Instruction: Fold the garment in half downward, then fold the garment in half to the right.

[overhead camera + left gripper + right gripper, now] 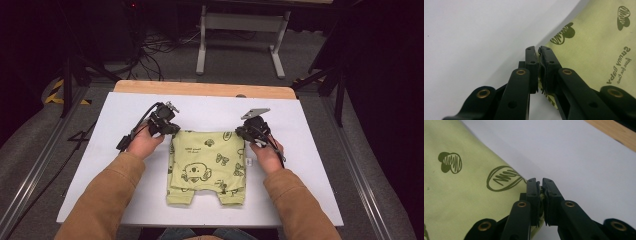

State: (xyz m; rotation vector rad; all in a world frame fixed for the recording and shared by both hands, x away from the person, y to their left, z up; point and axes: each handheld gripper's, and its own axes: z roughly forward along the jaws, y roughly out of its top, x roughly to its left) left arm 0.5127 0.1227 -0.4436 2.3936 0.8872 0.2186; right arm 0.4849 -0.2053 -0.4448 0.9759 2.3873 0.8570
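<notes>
Both tongs pinch the far corners of the yellow-green printed baby garment (206, 166): left tongs (169, 131) on its left corner, right tongs (243, 133) on its right; it lies flat mid-desk (120, 165).

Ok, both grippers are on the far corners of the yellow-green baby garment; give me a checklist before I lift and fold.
1. Left gripper shut on the baby garment, cloth pinched at its far left corner: ok.
2. Right gripper shut on the far right corner, cloth between the pads: ok.
3. Garment lying flat on the white table, print side up: ok.
4. Near leg hems flat and even: cannot tell, they look slightly bunched.
5. How many cloth layers each grip holds: cannot tell.
</notes>
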